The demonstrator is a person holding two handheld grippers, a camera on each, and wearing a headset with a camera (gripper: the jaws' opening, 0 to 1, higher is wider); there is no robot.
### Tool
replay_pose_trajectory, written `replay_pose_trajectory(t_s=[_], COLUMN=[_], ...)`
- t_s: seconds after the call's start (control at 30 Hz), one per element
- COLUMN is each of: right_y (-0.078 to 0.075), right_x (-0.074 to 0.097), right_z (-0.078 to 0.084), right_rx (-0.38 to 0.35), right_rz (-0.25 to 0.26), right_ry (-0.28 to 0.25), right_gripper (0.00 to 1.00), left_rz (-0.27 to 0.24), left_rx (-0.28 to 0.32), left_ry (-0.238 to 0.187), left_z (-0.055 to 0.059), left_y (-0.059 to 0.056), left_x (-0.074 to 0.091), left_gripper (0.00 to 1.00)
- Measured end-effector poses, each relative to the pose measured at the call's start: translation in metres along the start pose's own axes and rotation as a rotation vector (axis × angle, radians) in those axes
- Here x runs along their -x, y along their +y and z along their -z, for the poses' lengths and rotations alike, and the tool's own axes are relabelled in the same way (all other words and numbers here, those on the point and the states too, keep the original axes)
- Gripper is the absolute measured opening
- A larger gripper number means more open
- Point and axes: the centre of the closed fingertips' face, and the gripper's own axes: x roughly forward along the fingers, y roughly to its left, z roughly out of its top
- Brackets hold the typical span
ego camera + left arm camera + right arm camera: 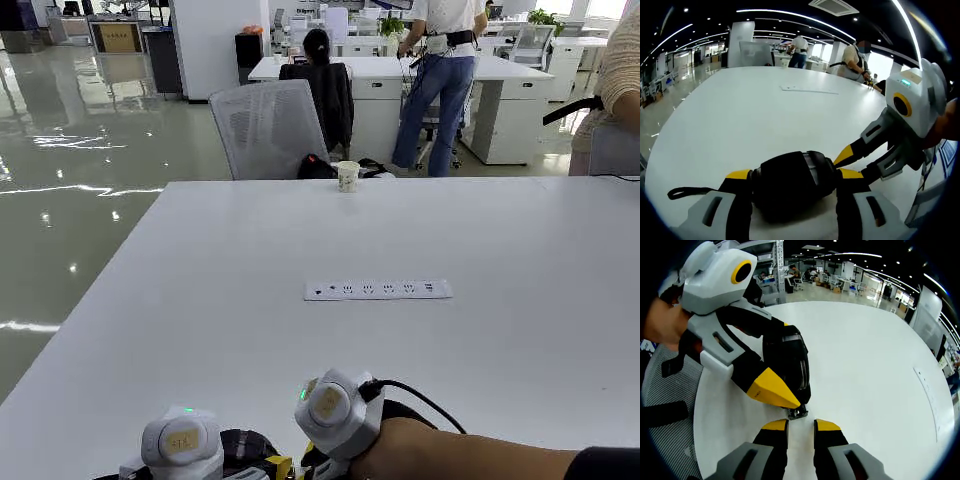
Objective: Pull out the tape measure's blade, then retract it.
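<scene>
A yellowish sticker (183,438) in the head view bears marks too small to read. The tape measure (790,186) is black and rounded, with a black wrist strap (685,191), and sits on the white counter (765,110). The left tongs (794,175) clamp its sides. The right tongs (801,425) stand slightly apart and empty, just short of its metal blade hook (797,413).

L gripper (794,176) sits low at near edge of desk (250,250), jaws clamped on both sides of tape measure (790,195). A hand (660,325) is wrapped round its body. R gripper (801,426) angled in from the right, jaws parted w/ narrow gap, tips just short of L gripper's yellow jaw tip. R forearm (470,455) bare, lying along near edge.
</scene>
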Motion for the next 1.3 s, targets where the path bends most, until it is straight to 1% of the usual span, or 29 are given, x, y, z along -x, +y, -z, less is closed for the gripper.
replay_pose_trajectory(t_s=[0.2,0.3,0.37,0.47,0.5,0.53,0.6,0.67,0.7,0.73,0.77,0.8,0.87,0.9,0.93,0.97,1.0,1.07,1.17,1.2,1.23,1.3], right_y=[-0.002,-0.001,0.000,0.002,0.001,0.001,0.001,0.001,0.001,0.000,0.000,0.000,0.001,0.001,0.001,0.001,0.001,0.001,0.001,0.001,0.002,0.003], right_x=[0.012,0.019,0.024,0.033,0.037,0.039,0.046,0.053,0.055,0.058,0.062,0.066,0.071,0.074,0.077,0.079,0.083,0.087,0.095,0.097,0.100,0.105], right_z=[0.006,0.012,0.016,0.021,0.024,0.026,0.028,0.033,0.036,0.038,0.040,0.043,0.047,0.049,0.053,0.056,0.059,0.066,0.076,0.079,0.083,0.089], right_rx=[-0.037,-0.061,-0.066,-0.084,-0.096,-0.107,-0.133,-0.142,-0.144,-0.152,-0.172,-0.190,-0.216,-0.227,-0.236,-0.244,-0.260,-0.289,-0.317,-0.322,-0.324,-0.328], right_rz=[0.019,0.026,0.031,0.042,0.048,0.053,0.063,0.071,0.076,0.082,0.088,0.092,0.100,0.105,0.112,0.115,0.121,0.129,0.145,0.148,0.152,0.158], right_ry=[-0.026,-0.034,-0.045,-0.061,-0.066,-0.073,-0.093,-0.101,-0.103,-0.109,-0.122,-0.130,-0.142,-0.149,-0.155,-0.158,-0.165,-0.177,-0.196,-0.199,-0.198,-0.195], right_gripper=[0.20,0.21,0.21,0.22,0.23,0.23,0.25,0.26,0.26,0.27,0.27,0.28,0.30,0.31,0.31,0.32,0.33,0.35,0.36,0.37,0.37,0.39], left_rz=[0.027,0.047,0.072,0.100,0.121,0.132,0.147,0.162,0.183,0.222,0.245,0.244,0.284,0.282,0.249,0.264,0.303,0.317,0.321,0.320,0.307,0.301], left_rx=[-0.014,-0.022,-0.029,-0.030,-0.030,-0.032,-0.048,-0.064,-0.068,-0.056,-0.048,-0.065,-0.092,-0.111,-0.178,-0.200,-0.185,-0.160,-0.154,-0.148,-0.140,-0.134], left_ry=[-0.002,-0.007,-0.006,0.005,0.004,0.005,0.008,0.008,0.012,0.013,0.018,0.028,0.017,0.017,0.041,0.034,0.021,0.033,0.031,0.044,0.061,0.067], left_z=[-0.001,-0.002,-0.003,-0.001,-0.001,-0.001,0.000,0.002,0.003,0.004,0.006,0.007,0.007,0.008,0.011,0.010,0.009,0.010,0.009,0.011,0.014,0.015], left_y=[0.004,0.005,0.003,-0.001,-0.003,-0.005,-0.005,-0.005,-0.007,-0.013,-0.015,-0.012,-0.016,-0.014,-0.006,-0.007,-0.013,-0.009,-0.001,0.003,0.009,0.015], left_x=[0.004,0.006,0.007,0.009,0.009,0.010,0.011,0.014,0.015,0.018,0.020,0.022,0.027,0.029,0.032,0.034,0.039,0.043,0.048,0.049,0.050,0.052], left_gripper=[0.70,0.76,0.78,0.85,0.88,0.90,0.95,0.99,0.99,0.99,0.99,0.99,0.99,0.99,0.99,0.99,0.99,0.99,0.99,0.99,0.99,0.99])
